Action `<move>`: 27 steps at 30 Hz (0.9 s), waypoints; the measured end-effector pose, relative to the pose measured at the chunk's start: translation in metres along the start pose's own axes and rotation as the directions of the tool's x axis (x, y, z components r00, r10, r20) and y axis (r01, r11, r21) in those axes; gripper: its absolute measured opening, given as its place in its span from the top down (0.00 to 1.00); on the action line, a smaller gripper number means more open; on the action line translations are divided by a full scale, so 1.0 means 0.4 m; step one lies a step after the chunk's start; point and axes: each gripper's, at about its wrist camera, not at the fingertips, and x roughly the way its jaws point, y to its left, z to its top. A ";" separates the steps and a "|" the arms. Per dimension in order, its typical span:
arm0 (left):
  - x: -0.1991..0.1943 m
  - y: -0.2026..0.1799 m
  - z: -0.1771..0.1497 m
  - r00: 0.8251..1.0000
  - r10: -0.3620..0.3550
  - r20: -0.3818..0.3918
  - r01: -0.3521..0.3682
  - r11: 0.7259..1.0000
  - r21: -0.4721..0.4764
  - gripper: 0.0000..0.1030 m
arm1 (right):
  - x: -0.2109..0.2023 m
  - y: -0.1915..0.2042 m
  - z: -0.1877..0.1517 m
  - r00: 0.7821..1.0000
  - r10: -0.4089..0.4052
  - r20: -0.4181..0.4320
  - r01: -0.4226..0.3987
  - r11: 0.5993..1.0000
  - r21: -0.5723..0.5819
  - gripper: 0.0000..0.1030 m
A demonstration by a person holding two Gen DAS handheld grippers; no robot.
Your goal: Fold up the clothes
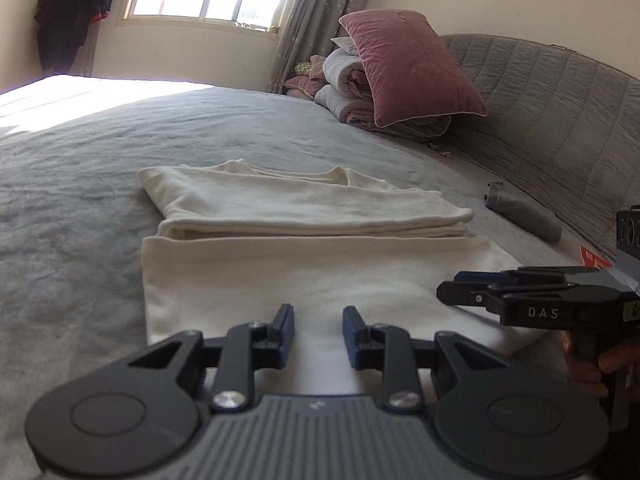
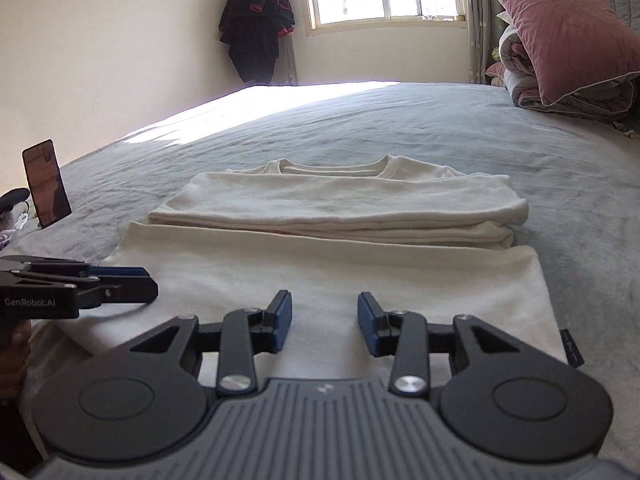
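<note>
Close up: left gripper (image 1: pixel 318 330) and right gripper (image 2: pixel 324 318), both with jaws spread, holding nothing, low over the near flat half of a cream shirt (image 2: pixel 328 236). Farther: folded half on top, grey bed (image 2: pixel 400 128), pink pillow (image 2: pixel 568 28).

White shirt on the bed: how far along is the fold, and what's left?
Partly done. The white shirt has its collar half folded into a flat stack on the grey bed cover, while its lower half still lies spread out in front of the stack. Nothing is in hand: the left gripper and right gripper are both open over the hem end. Left: probably grip the hem and fold it up over the stack.
</note>
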 end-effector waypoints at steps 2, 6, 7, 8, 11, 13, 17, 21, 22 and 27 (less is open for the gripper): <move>-0.005 0.000 0.002 1.000 0.000 -0.001 0.000 1.000 -0.008 0.73 | 0.007 0.008 -0.005 1.000 0.001 -0.019 -0.001 1.000 -0.020 0.60; -0.041 0.014 0.026 0.999 0.030 -0.012 -0.030 0.999 -0.037 0.66 | -0.018 0.003 0.007 0.999 -0.017 -0.043 0.014 0.998 -0.058 0.60; -0.050 0.018 0.035 1.000 0.026 -0.016 -0.027 0.999 -0.042 0.62 | -0.031 -0.004 0.014 0.998 -0.011 -0.054 0.008 0.998 -0.065 0.60; -0.059 0.023 0.043 1.000 0.023 -0.020 -0.024 0.999 -0.047 0.60 | -0.041 -0.012 0.020 0.998 -0.007 -0.069 0.002 0.998 -0.070 0.60; -0.095 0.032 0.062 0.998 0.035 -0.055 -0.036 0.999 -0.027 0.60 | -0.062 -0.035 0.031 0.992 0.009 -0.125 -0.018 0.997 -0.075 0.60; -0.116 0.033 0.066 0.996 0.026 -0.083 -0.024 0.999 0.023 0.58 | -0.076 -0.043 0.033 0.986 0.030 -0.165 -0.047 0.994 -0.102 0.59; -0.138 0.025 0.055 0.986 -0.026 -0.166 0.052 0.986 0.156 0.50 | -0.105 -0.054 0.027 0.974 0.045 -0.222 -0.090 0.976 -0.197 0.51; -0.134 0.004 0.032 0.968 -0.023 -0.249 0.099 0.950 0.296 0.46 | -0.118 -0.069 0.000 0.958 0.026 -0.285 -0.105 0.958 -0.266 0.51; -0.135 0.000 0.028 0.966 -0.015 -0.258 0.102 0.940 0.325 0.46 | -0.121 -0.071 -0.007 0.955 0.020 -0.296 -0.108 0.952 -0.285 0.51; -0.135 -0.019 0.010 0.953 0.031 -0.301 0.118 0.878 0.463 0.46 | -0.127 -0.085 -0.019 0.949 -0.019 -0.314 -0.104 0.923 -0.371 0.47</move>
